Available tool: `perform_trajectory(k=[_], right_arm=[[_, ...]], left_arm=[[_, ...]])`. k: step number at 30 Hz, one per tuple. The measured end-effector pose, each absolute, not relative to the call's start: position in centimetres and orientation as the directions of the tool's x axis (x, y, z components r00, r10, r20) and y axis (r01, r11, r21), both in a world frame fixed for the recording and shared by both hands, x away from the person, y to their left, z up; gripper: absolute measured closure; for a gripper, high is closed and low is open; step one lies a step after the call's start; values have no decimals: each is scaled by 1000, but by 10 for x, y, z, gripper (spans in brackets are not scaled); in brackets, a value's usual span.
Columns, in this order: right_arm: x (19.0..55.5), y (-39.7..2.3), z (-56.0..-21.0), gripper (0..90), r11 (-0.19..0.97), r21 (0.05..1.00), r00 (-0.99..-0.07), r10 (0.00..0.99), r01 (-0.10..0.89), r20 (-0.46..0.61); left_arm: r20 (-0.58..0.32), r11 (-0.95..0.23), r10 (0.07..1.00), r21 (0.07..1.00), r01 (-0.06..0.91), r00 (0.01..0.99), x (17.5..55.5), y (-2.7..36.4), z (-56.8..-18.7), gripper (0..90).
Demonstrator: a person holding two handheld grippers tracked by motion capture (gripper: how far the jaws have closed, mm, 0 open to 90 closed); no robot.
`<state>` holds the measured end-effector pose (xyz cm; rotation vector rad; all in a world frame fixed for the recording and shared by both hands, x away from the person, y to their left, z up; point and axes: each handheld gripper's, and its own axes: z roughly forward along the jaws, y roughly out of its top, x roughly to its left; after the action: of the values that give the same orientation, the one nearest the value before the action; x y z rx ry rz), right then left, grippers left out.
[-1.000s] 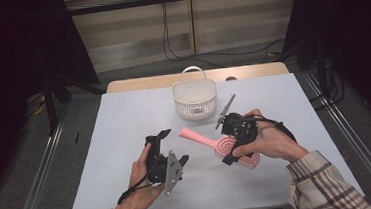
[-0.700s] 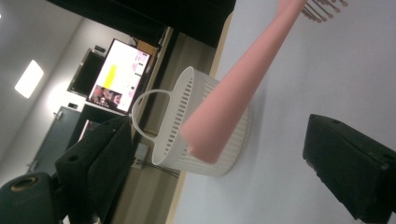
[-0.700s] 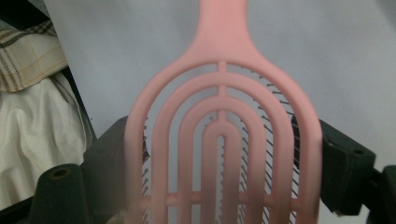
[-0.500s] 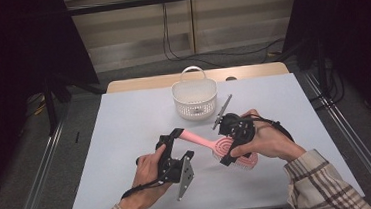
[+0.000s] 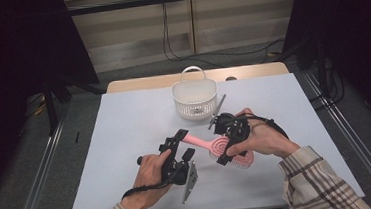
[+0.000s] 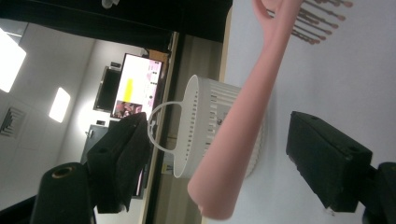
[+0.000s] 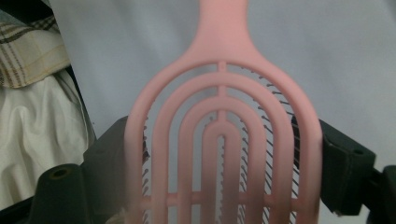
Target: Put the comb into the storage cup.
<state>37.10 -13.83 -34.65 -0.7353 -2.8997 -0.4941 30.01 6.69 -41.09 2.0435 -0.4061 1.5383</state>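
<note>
The right claw is clamping the pink hairbrush's head while the left claw, still apart, is closing around its handle.

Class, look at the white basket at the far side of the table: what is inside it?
In the high view, the white basket shows pale inner walls and no contents; its near wall hides the bottom. The left gripper view shows its slotted side behind the pink hairbrush handle, not its inside.

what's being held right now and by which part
The right tool grips the pink brush across its head. The left tool has been closing around the handle, its pads not yet touching.
</note>
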Motion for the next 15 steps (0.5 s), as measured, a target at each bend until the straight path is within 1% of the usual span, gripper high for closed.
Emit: perform_trajectory(k=[2, 4, 5, 6, 8, 11, 13, 15], right_arm=[[371, -136, -347, 193, 838, 281, -883, 432, 468, 182], [370, -134, -346, 193, 841, 279, -885, 429, 464, 179], [370, -133, -347, 193, 843, 281, -888, 424, 459, 178], [370, -131, -346, 193, 851, 283, -897, 413, 442, 160], [370, -129, -346, 193, 853, 287, -900, 412, 435, 140], [370, -127, -346, 193, 864, 292, -912, 386, 411, 142], [369, -125, -347, 193, 871, 283, -916, 378, 402, 137], [369, -123, -349, 193, 876, 273, -917, 374, 398, 137]], left_arm=[[959, -816, 67, 212, -538, 276, 298, 66, -412, 262], [964, -821, 68, 201, -535, 259, 297, 66, -412, 273], [960, -820, 77, 216, -531, 270, 297, 66, -412, 278], [957, -819, 79, 222, -530, 279, 297, 66, -412, 316], [959, -831, 60, 201, -518, 276, 297, 67, -412, 324], [956, -834, 47, 198, -515, 291, 297, 67, -414, 364], [956, -836, 33, 186, -517, 291, 297, 65, -415, 371], [956, -832, 23, 180, -525, 292, 296, 64, -416, 410]])
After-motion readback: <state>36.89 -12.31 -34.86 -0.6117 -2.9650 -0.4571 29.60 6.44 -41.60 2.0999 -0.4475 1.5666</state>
